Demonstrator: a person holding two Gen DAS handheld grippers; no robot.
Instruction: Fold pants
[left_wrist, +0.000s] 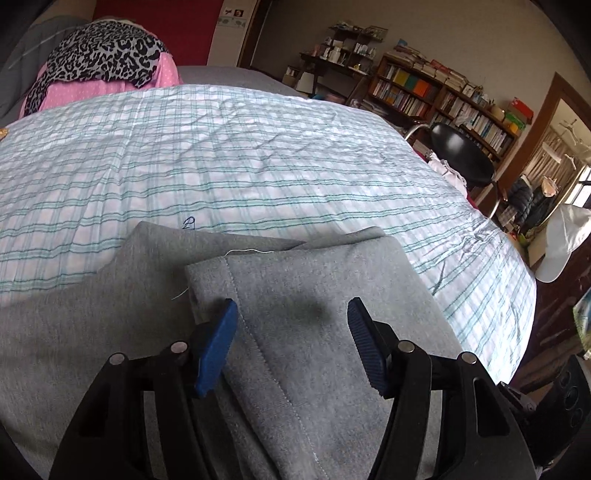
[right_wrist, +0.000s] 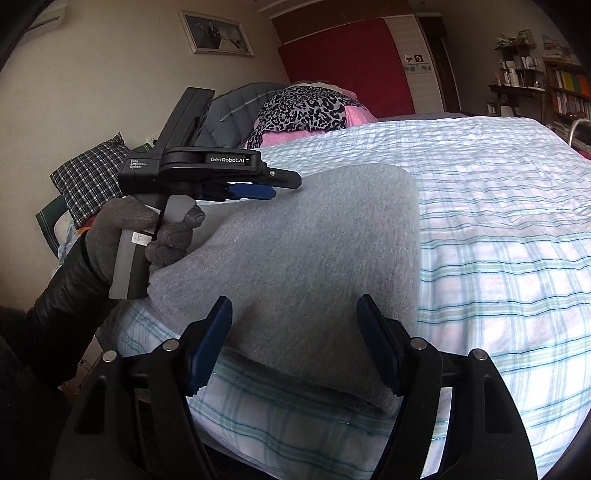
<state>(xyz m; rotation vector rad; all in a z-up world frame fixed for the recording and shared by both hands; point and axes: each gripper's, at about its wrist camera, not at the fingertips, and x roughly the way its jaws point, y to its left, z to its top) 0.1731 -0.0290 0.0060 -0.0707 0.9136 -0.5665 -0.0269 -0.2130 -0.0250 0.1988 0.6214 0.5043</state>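
- The bed (right_wrist: 517, 221), under a green-and-white plaid cover, fills both views; the task's thing lies at its near edge.
- The grey pants (right_wrist: 295, 251) lie already folded into a thick slab on the cover, with the near folded edge running along the bed's edge. In the right wrist view the long axis runs from the near edge up and away toward the pillows.
- In the left wrist view a stitched hem layer lies on top, its seam running away from the camera and ending at a corner just ahead of the pads.
- The left gripper (left_wrist: 291, 314) hovers over that top layer with jaws apart, nothing pinched; the cloth lies beneath, not between the pads. A gloved hand (right_wrist: 147, 229) holds it over the slab's left side.
- The right gripper (right_wrist: 295, 317) stands wide and empty, straddling the near fold from above.
- Judgement: both claws are close, the right nearer the near fold.
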